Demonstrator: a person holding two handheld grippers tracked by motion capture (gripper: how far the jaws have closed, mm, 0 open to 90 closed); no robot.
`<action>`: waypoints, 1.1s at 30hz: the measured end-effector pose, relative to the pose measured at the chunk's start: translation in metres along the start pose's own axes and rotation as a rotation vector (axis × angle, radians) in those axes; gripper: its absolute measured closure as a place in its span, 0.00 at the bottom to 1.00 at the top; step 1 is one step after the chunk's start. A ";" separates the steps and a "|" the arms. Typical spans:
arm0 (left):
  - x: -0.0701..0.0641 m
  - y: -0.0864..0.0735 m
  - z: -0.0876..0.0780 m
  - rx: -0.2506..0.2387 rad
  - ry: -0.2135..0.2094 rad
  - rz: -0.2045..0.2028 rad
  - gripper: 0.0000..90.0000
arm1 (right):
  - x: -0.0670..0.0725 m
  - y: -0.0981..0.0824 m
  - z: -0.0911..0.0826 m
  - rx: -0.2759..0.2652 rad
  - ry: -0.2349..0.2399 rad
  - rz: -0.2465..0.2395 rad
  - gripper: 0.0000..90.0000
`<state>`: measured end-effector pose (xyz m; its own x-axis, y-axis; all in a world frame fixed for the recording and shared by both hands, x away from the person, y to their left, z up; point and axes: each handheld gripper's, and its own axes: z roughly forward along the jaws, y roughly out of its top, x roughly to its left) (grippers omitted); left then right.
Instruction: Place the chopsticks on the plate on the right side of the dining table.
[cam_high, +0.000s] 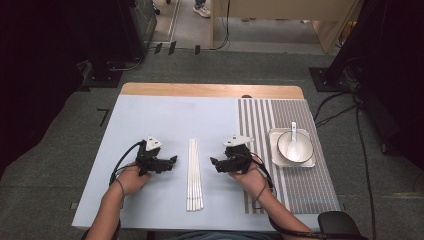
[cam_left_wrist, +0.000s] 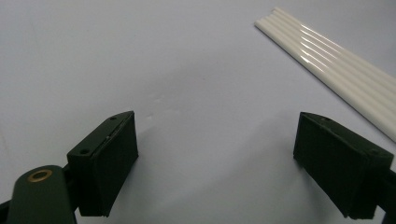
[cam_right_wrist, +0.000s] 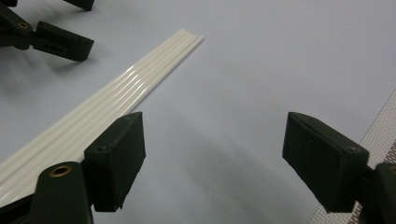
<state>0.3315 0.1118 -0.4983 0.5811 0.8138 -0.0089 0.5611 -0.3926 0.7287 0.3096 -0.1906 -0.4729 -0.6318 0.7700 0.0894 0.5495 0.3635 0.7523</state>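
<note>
Several white chopsticks lie side by side on the pale blue mat, running front to back between the two hands. My left gripper rests just left of them, pointing toward them, jaws open and empty. In the left gripper view the gripper frames bare mat, with the chopsticks at upper right. My right gripper sits just right of the bundle, also open and empty. In the right gripper view the gripper has the chopsticks beside its left jaw, and the left gripper shows beyond.
A striped grey placemat covers the table's right part. On it stands a white square plate holding a white bowl with a white spoon in it. The table's wooden far edge shows behind the mat.
</note>
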 end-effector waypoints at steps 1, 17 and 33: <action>0.000 0.000 0.000 0.000 0.000 0.000 0.15 | 0.000 0.000 0.000 0.000 0.000 0.003 0.24; 0.000 0.000 0.000 0.000 -0.001 -0.002 0.15 | 0.011 -0.006 0.011 -0.007 0.001 0.022 0.26; 0.000 0.000 0.000 -0.001 -0.001 0.000 0.15 | 0.024 -0.015 0.010 -0.023 0.027 0.042 0.29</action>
<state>0.3315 0.1119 -0.4983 0.5812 0.8137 -0.0097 0.5609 -0.3920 0.7292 0.2916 -0.1720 -0.4887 -0.6230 0.7699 0.1386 0.5631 0.3184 0.7625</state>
